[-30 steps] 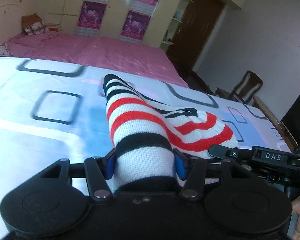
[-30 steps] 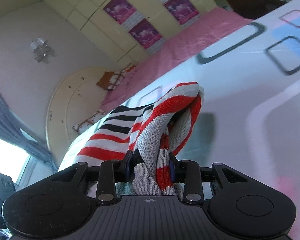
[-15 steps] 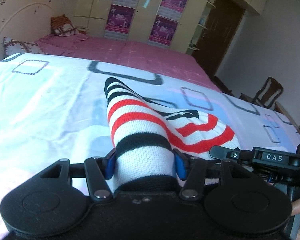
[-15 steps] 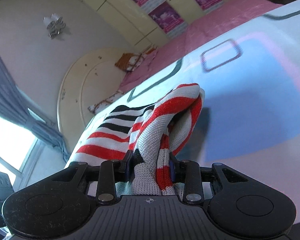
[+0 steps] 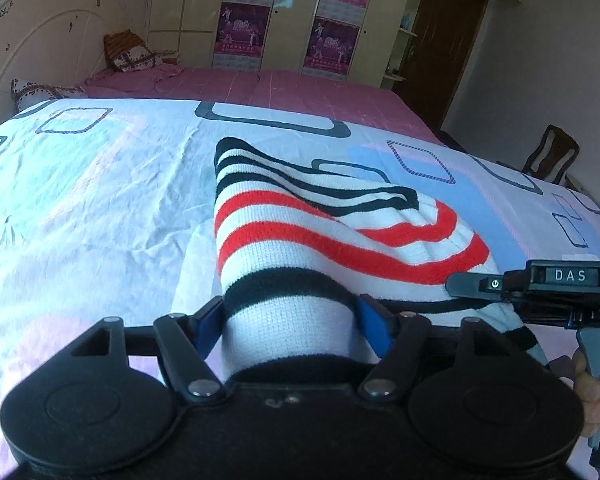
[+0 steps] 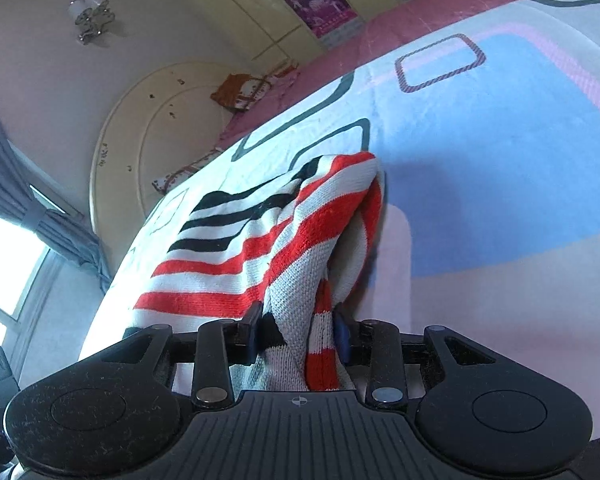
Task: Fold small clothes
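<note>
Both grippers tilt down over the bed: the left gripper (image 5: 292, 316), jaws just widening, flanks the red, black and white striped knitted garment (image 5: 324, 240); the right gripper (image 6: 298, 330) pinches it. Patterned sheet (image 5: 100, 200) lies open left and beyond.

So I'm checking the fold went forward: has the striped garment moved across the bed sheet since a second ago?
Yes. In the left wrist view the striped garment now lies past where it was, nearer the sheet's long grey rectangle, carried toward the headboard.
</note>
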Demonstrator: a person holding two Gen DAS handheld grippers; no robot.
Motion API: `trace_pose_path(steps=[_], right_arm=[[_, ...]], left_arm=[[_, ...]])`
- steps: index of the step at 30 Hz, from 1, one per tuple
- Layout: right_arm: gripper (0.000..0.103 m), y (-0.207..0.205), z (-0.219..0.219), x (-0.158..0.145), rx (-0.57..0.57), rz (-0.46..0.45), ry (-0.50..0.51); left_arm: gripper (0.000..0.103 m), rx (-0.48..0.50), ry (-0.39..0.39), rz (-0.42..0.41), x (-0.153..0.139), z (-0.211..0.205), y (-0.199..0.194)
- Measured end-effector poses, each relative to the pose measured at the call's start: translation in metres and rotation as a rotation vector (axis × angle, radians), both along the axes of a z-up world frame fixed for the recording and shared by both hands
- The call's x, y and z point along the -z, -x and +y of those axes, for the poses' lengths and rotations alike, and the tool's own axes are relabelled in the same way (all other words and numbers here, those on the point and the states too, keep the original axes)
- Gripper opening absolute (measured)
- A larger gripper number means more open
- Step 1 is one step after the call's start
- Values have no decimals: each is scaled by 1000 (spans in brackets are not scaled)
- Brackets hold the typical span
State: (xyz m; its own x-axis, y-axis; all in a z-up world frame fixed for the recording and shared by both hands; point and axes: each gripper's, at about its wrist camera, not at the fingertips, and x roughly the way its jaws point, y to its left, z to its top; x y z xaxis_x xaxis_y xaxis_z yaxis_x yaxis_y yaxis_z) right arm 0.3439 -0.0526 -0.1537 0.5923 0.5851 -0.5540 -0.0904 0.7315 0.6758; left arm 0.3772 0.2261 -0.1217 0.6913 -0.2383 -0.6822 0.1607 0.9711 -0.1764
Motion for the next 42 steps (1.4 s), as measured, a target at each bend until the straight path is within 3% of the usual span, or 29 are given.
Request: trace_pose_path(steps=[5, 7, 9, 12, 17, 19, 22, 26, 33, 37, 42], right_arm=[[39, 6, -10, -22, 79, -47, 94], [38, 7, 0, -40, 72, -111, 199], [38, 5, 17, -56, 46, -185, 299], [38, -4, 43, -65, 2, -229, 365], [38, -30, 71, -48, -2, -208, 447], [26, -39, 78, -36, 1, -190, 536], [14, -48, 77, -11, 36, -157, 652], [14, -50, 74, -8, 44, -139, 652], [14, -10, 65, -47, 63, -231, 545], [14, 19, 72, -62, 43, -267, 543], [14, 44, 83, -51, 20, -233, 571]], left_arm=[[65, -3, -35, -93, -18, 4, 13], [59, 1, -33, -130, -26, 4, 12], [57, 2, -16, -138, -30, 3, 4], [50, 16, -27, -120, -26, -5, -17], [49, 13, -55, -62, -6, -11, -50], [49, 8, -39, -20, 3, -8, -56], [51, 9, -22, -21, 10, -7, -56], [51, 21, -50, -37, 3, -10, -48], [51, 26, -72, -65, -13, -4, -18], [59, 21, -93, -43, -14, -4, 1], [64, 14, -119, -49, -8, -6, 14]])
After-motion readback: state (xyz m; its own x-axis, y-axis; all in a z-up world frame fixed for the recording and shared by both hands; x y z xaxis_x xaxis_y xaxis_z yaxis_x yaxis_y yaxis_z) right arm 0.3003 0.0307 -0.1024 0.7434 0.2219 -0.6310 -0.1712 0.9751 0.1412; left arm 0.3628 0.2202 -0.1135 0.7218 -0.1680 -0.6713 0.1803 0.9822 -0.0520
